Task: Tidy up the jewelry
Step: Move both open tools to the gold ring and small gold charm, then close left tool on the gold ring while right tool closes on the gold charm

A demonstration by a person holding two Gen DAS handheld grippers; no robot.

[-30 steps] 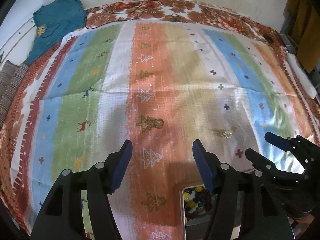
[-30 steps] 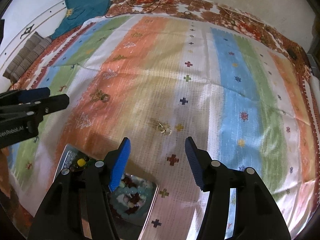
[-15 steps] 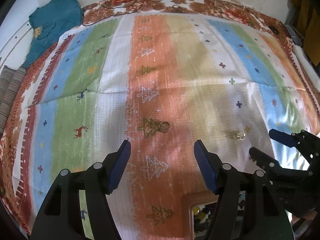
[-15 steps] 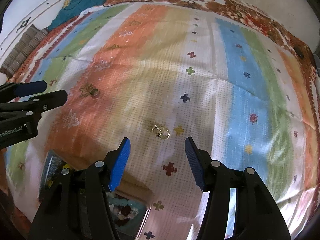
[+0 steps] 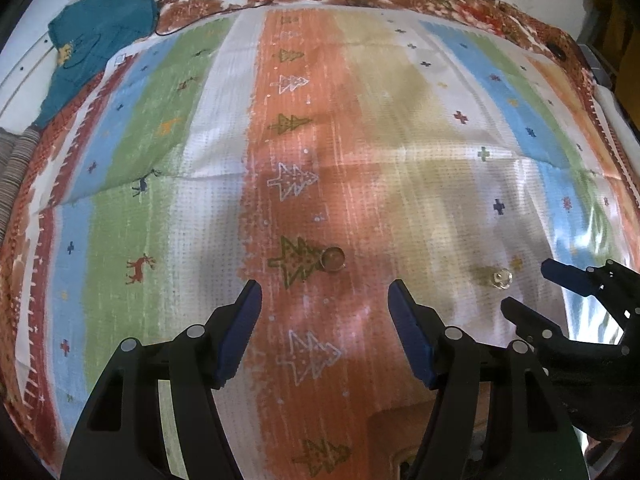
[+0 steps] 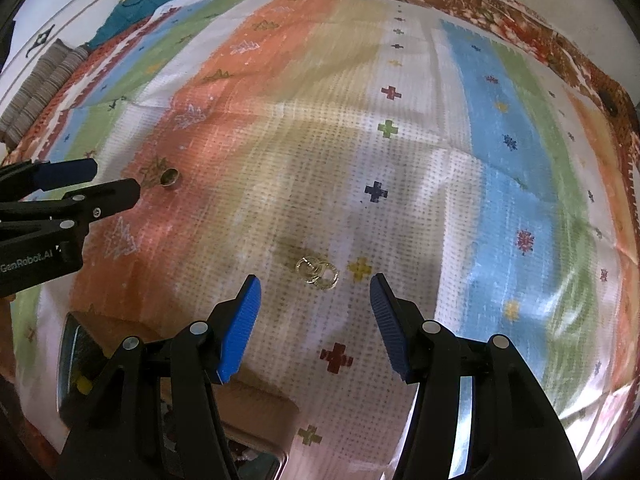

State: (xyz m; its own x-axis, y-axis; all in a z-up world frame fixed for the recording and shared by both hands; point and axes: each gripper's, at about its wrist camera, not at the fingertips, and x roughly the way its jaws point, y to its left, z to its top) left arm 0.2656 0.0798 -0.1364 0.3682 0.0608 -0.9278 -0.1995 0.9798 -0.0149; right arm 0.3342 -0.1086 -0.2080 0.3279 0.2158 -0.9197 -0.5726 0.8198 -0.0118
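A gold ring (image 5: 333,258) lies on the orange stripe of the cloth, beside a printed tree. My left gripper (image 5: 325,297) hangs open just short of it, nothing between its blue pads. The same ring (image 6: 170,177) shows in the right wrist view, past the left gripper's fingers (image 6: 68,172). A small cluster of linked gold rings (image 6: 317,271) rests on the white stripe. My right gripper (image 6: 314,289) stands open right over its near side, apart from it. From the left wrist view that cluster (image 5: 500,278) lies beside the right gripper's fingers (image 5: 560,272).
A striped cloth (image 5: 120,240) covers the bed. A metal tray (image 6: 76,364) with beads sits at the near edge, mostly hidden under the grippers. A teal garment (image 5: 96,32) and a folded striped cloth (image 6: 44,76) lie at the far left. Cables run along the far edge.
Both grippers have sunk toward the cloth and moved forward. The rings now sit closer to the fingertips, and the tray has slid nearly out of view below.
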